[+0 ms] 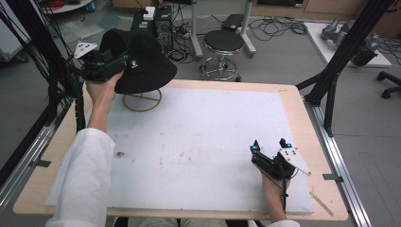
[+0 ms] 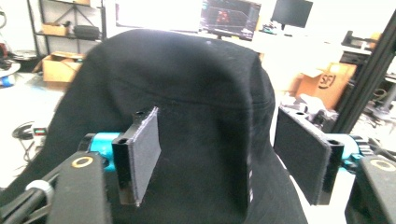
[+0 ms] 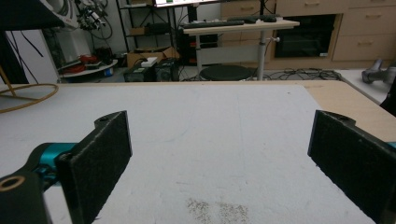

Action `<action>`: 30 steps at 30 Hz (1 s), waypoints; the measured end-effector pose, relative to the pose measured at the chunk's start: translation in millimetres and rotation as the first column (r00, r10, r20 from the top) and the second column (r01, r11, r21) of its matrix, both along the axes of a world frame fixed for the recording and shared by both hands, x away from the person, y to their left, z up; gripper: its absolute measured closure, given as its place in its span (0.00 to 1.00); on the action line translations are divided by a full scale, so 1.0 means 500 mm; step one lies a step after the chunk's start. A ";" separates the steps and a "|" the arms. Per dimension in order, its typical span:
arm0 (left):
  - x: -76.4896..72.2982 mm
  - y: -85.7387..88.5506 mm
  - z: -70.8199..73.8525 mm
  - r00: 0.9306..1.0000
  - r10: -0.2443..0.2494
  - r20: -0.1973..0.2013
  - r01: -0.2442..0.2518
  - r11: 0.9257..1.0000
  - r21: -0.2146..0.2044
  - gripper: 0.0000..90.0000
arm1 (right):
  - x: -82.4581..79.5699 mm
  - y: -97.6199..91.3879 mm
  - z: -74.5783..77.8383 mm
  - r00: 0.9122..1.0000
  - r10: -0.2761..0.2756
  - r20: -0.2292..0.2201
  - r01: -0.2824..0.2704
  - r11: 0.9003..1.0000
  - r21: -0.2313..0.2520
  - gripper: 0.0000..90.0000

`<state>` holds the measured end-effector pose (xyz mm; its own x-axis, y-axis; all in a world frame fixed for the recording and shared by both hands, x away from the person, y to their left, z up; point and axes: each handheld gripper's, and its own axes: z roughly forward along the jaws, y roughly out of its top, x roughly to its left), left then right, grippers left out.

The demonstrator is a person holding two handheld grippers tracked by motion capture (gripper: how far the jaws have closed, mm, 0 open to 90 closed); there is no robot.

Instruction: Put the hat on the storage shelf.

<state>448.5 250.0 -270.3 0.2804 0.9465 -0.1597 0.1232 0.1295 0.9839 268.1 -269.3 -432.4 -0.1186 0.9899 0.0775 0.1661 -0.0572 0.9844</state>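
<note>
The left gripper is at the black hat on its stand, jaws apart — closing seems next; the right gripper rests on the desk, jaws wide.

A black bucket hat of matt, soft cloth is seen between rough, dark felt-like fingers. Beyond the right-hand fingers, a white, grainy, matt mat is laid on a pale, smooth wooden bench. A thin tan ring-shaped stand looks wooden.
</note>
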 end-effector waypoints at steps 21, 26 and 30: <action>-0.161 0.037 -0.023 0.982 0.083 0.171 -0.087 0.996 0.021 0.32 | -0.002 0.003 0.001 1.000 0.004 -0.003 -0.004 1.000 0.001 0.06; -0.192 0.042 -0.033 0.978 0.084 0.192 -0.090 0.996 0.022 0.32 | -0.002 0.005 0.003 1.000 0.005 -0.012 -0.005 1.000 0.011 0.06; -0.213 0.046 -0.052 0.976 0.088 0.197 -0.093 0.996 0.016 0.31 | -0.002 0.005 0.003 1.000 0.007 -0.011 -0.007 1.000 0.006 0.06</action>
<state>341.9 273.2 -296.1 0.2173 0.9723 -0.0864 -0.0836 0.1067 0.9908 267.2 -266.9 -431.0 -0.1245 0.9886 0.0848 0.1771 -0.0620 0.9822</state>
